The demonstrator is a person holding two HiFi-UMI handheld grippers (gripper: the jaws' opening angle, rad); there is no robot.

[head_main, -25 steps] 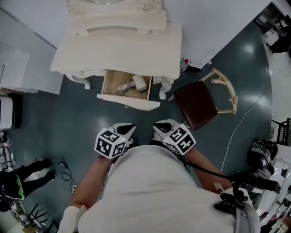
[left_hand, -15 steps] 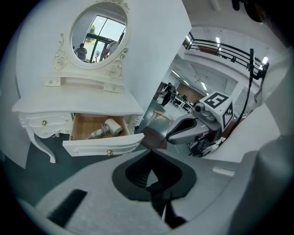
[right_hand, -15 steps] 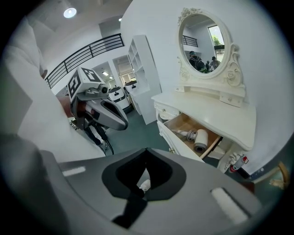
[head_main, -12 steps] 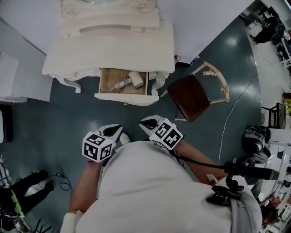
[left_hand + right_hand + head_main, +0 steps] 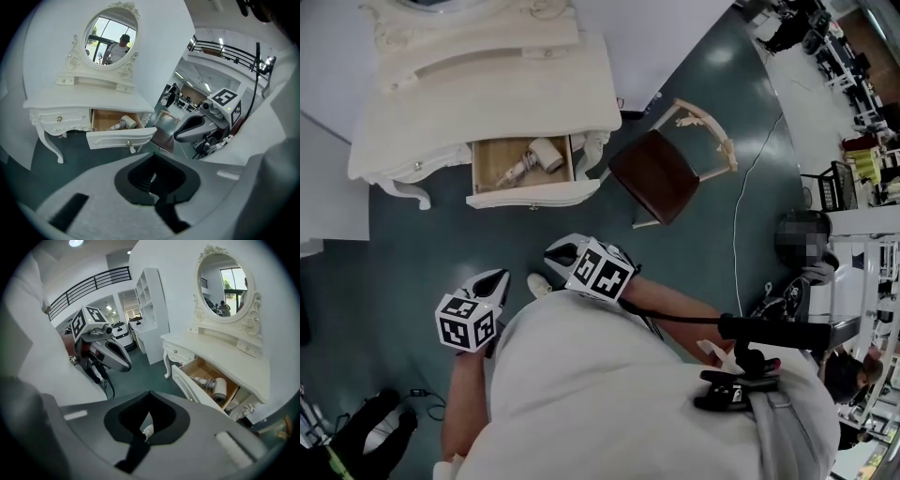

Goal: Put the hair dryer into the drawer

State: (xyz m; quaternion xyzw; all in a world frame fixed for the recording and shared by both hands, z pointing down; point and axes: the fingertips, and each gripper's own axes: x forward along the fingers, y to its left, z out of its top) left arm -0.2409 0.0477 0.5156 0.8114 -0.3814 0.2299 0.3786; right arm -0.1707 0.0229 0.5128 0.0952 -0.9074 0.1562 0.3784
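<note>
- Left hand-held gripper: jaws pressed together, nothing between them. It sits low and left of centre in the head view, tips pointing up-frame and angled down at the floor.
- Right hand-held gripper: jaws also pressed together and empty. Only a white shoe tip shows through the slit in its own view.
- Hair dryer: lies inside the open drawer, in the upper left of the head view. It touches neither tool.
- Long axis: the dryer runs slantwise across the drawer, barrel end toward the upper right and the thin handle end with its cord toward the lower left. It is nearer to crosswise than to front-to-back.
- Bearing: the drawer lies up-frame of both tools, well apart from them. The right one is nearer, almost straight below the drawer front. The left one sits lower and further left.
- Judgement: the placing looks done. What could remain is pushing the drawer front in, and the right tool has the shorter, straighter line for that.
- Edges: the drawer front juts out past the rim of the white worktop. A carved leg stands just to its right.
- Room: bare floor lies between me and the drawer front. The brown chair stands to the right, near that leg, so I judge a wide rightward swing tighter than a straight approach.
</note>
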